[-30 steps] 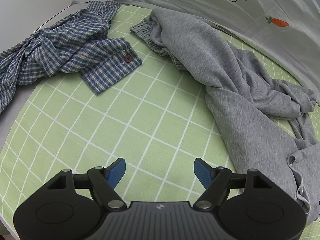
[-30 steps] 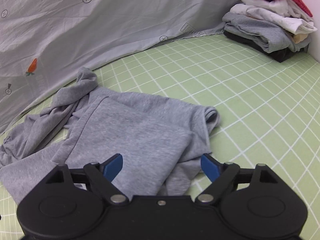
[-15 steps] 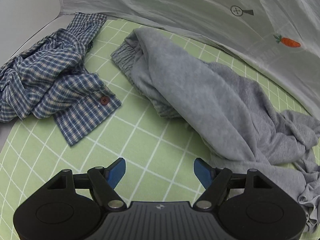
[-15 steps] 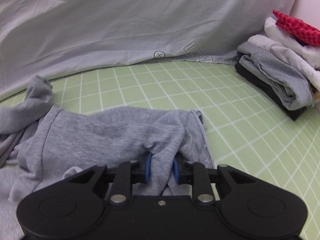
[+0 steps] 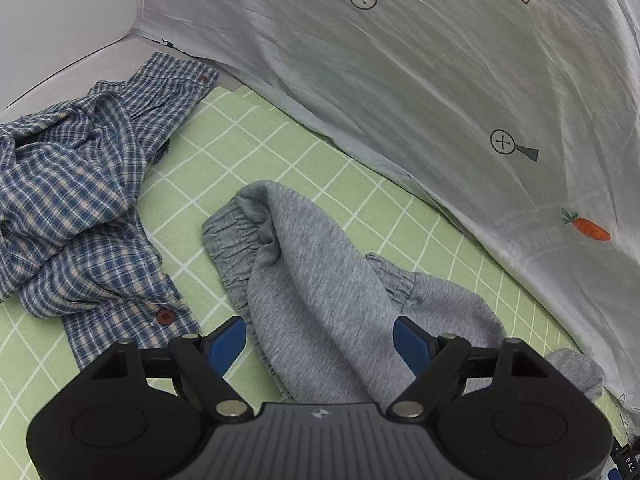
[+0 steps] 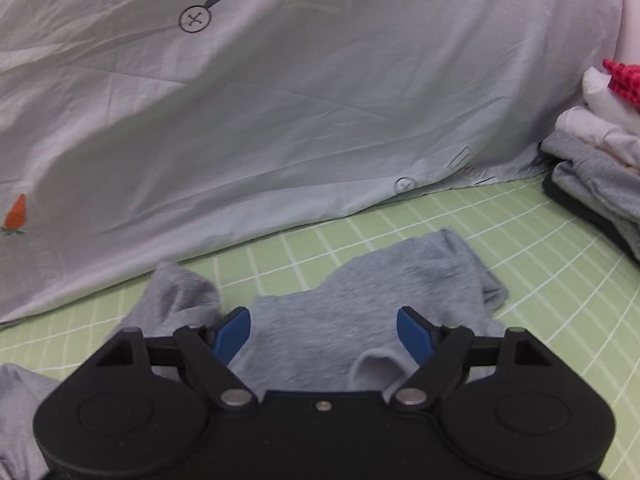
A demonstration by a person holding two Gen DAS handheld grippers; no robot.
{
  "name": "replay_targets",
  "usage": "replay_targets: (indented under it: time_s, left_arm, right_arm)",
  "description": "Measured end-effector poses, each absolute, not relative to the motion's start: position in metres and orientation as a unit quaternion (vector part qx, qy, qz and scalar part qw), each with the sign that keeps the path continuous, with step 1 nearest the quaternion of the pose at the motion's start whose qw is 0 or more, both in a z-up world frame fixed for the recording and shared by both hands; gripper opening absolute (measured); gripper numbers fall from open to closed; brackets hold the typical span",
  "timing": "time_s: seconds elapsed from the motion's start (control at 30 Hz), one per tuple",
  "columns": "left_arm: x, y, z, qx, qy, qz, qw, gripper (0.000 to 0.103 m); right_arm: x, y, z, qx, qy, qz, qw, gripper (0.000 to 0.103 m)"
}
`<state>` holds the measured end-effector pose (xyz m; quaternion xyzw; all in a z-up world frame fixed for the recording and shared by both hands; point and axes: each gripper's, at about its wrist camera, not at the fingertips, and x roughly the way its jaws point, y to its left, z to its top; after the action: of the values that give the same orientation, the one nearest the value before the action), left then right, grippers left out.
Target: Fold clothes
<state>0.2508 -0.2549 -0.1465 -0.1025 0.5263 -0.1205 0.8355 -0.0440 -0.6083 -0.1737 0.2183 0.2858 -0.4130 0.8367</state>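
Grey sweatpants (image 5: 320,280) lie crumpled on the green checked sheet (image 5: 256,152), their elastic waistband (image 5: 232,236) toward the far left in the left wrist view. My left gripper (image 5: 320,338) is open, its blue fingers on either side of the grey fabric just above it. In the right wrist view the other end of the grey sweatpants (image 6: 360,300) lies bunched on the green checked sheet (image 6: 540,280). My right gripper (image 6: 324,330) is open over it, nothing pinched between its blue fingers.
A crumpled blue plaid shirt (image 5: 76,208) lies left of the pants. A pale grey printed sheet (image 5: 420,80) rises behind the bed. A stack of folded clothes (image 6: 600,160) stands at the far right in the right wrist view.
My left gripper moved forward over the sweatpants, still open. My right gripper was shut on the grey fabric half a second ago and has opened, letting it go.
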Motion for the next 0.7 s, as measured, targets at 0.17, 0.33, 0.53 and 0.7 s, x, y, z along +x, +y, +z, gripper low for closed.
replay_targets:
  time_s: [0.17, 0.33, 0.53, 0.7]
  left_arm:
    - [0.250, -0.271, -0.159, -0.063, 0.537, -0.102, 0.835, 0.067]
    - [0.233, -0.262, -0.147, -0.047, 0.511, -0.118, 0.850, 0.007]
    - [0.203, -0.239, -0.121, -0.045, 0.480, -0.129, 0.867, 0.004]
    - [0.153, -0.197, -0.097, -0.044, 0.465, -0.128, 0.875, 0.004]
  right_arm:
    - [-0.026, -0.595, -0.192, 0.217, 0.339, -0.428, 0.809, 0.080]
    - [-0.039, -0.597, -0.205, 0.218, 0.368, -0.439, 0.790, 0.019]
    - [-0.110, -0.578, -0.170, 0.177, 0.315, -0.484, 0.797, 0.008]
    - [-0.195, -0.560, -0.156, 0.132, 0.313, -0.545, 0.767, 0.008]
